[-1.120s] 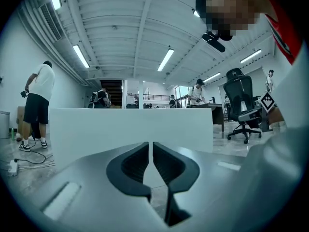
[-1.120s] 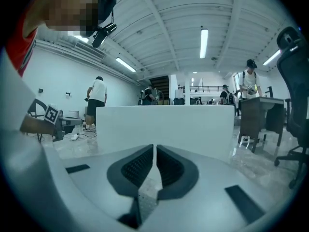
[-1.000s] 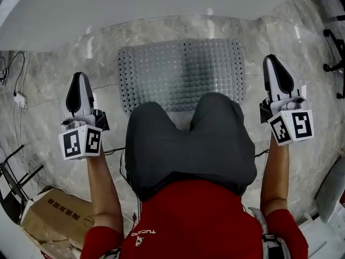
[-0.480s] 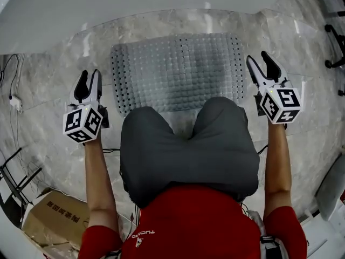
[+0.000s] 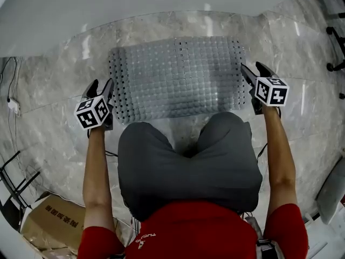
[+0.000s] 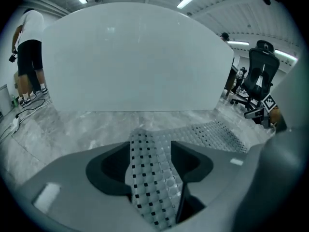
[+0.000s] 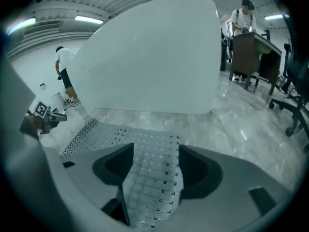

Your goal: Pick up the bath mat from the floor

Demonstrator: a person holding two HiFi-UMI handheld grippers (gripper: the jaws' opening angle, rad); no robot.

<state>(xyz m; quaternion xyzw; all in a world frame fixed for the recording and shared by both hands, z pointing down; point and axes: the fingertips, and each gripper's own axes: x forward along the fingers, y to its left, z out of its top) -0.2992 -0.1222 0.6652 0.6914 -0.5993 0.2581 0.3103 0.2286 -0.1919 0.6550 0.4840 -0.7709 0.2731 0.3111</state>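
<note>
The left gripper (image 5: 101,86) at 9 o'clock and the right gripper (image 5: 252,69) at 3 have just been opening. Their jaws stand spread with the bath mat (image 5: 178,77) ends between them (seemingly not pressing yet). A shallow bite may slip off.

Arms stretched down; left gripper (image 5: 101,86), right gripper (image 5: 252,70) jaws just opened, mat (image 5: 178,74) between.

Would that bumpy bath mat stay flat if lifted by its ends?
Probably floppy: the bath mat looks thin and soft, so its middle would likely sag. Its many holes suggest it is light. On the polished floor it may slide if pushed.
</note>
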